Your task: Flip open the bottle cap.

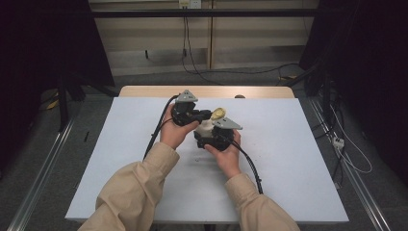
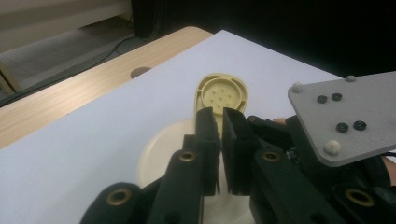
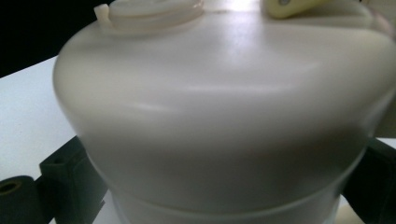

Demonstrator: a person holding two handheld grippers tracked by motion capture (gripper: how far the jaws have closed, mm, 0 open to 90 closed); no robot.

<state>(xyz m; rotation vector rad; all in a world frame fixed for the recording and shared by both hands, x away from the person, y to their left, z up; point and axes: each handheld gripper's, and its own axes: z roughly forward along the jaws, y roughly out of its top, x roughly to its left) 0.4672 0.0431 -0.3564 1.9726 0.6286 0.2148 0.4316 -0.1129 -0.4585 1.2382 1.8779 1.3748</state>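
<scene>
Two hand-held grippers were brought close together over the middle of the table.

Both forearms, in tan sleeves, were extended from the bottom of the high view and angled inward. The left gripper [image 1: 204, 114] was held by the left hand [image 1: 176, 133], slightly farther forward, with its jaws turned toward the right one; in the left gripper view its jaws were seen nearly closed, a thin edge pinched between them. The right gripper [image 1: 208, 136] was held by the right hand [image 1: 225, 153], its grey plate uppermost, and its jaws were spread wide apart on either side of a body clasped between them.
</scene>
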